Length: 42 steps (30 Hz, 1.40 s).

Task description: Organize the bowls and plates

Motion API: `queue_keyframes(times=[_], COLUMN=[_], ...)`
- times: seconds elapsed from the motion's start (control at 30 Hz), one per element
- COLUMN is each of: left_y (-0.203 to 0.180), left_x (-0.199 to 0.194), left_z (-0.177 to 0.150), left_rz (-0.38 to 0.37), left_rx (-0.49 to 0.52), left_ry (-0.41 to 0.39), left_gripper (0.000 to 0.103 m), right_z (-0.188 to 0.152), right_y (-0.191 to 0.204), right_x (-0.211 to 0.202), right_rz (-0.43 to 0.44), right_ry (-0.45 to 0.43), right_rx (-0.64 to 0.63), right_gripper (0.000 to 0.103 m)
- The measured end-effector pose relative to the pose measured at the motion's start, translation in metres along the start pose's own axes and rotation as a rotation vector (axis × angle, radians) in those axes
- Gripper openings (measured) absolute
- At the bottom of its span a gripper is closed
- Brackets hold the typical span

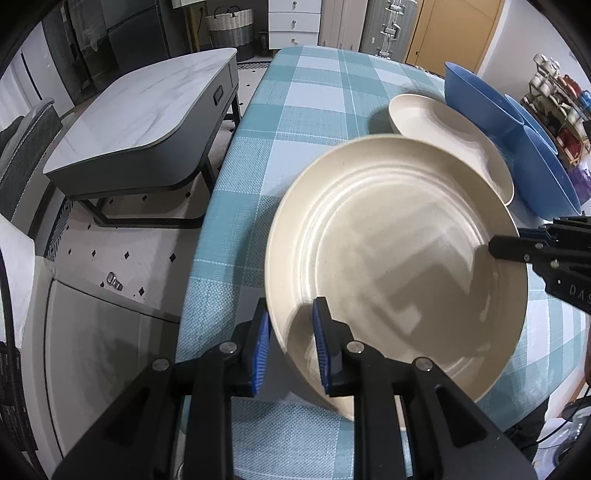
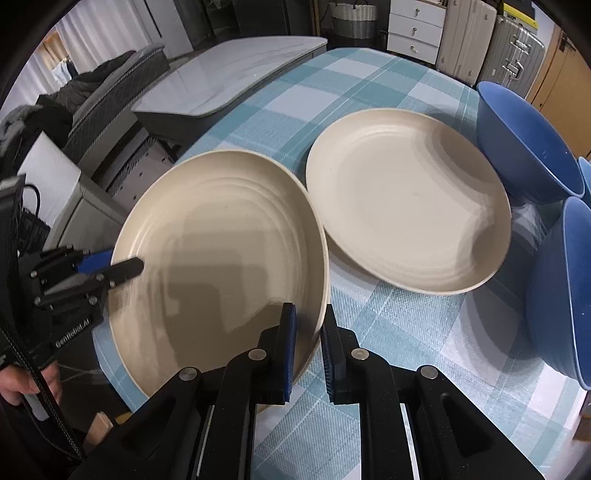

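Observation:
A cream plate [image 1: 399, 240] [image 2: 221, 229] hangs tilted over the near left corner of the checked table [image 1: 314, 92] [image 2: 406, 332]. My left gripper [image 1: 291, 306] [image 2: 125, 260] straddles its left rim, one finger inside and one outside, with a gap showing beside the inner pad [image 1: 320, 343]. At the opposite rim my right gripper [image 2: 309, 308] [image 1: 508, 240] is shut on the plate. A second cream plate [image 1: 443, 136] [image 2: 406, 199] lies flat on the cloth just beyond. Blue bowls [image 1: 476, 99] [image 2: 524, 147] stand along the right, with another blue bowl [image 2: 554, 295] nearer to me.
A grey marble-topped low table [image 1: 147, 110] stands off the table's left edge, over patterned floor. A spice rack [image 1: 554, 99] sits at the far right. Suitcases [image 2: 509, 48] and a drawer unit [image 2: 413, 29] line the back wall. A person's hand [image 2: 22, 384] holds the left gripper.

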<state>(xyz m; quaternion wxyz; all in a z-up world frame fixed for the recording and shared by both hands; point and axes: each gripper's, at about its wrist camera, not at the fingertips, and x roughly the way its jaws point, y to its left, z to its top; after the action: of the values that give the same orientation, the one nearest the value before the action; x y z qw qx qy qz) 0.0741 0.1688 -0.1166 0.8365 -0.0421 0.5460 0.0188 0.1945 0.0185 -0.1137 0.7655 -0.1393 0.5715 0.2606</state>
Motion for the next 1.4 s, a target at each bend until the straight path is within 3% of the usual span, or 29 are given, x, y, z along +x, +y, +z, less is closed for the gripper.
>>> queue_keyframes(times=[0.47,1.1,1.4], left_y=[-0.004,-0.007,-0.004], left_x=[0.0,0.004,0.004], left_z=[-0.002,-0.005,-0.007], left_rz=[0.011,0.004,-0.014], left_rx=[0.016,0.029,0.016], left_ry=[-0.003,0.005,0.008], left_gripper=[0.027,0.031,0.034], right_z=[-0.009,0.005,0.004], right_y=[0.018,0.003,-0.005], right_x=[0.005,0.016,0.019], right_rz=[-0.109,-0.017,0.037], right_ry=[0.058,0.128,0.102], right_rx=[-0.145,-0.094,-0.061], right_gripper=[0.016,0.016,0.017])
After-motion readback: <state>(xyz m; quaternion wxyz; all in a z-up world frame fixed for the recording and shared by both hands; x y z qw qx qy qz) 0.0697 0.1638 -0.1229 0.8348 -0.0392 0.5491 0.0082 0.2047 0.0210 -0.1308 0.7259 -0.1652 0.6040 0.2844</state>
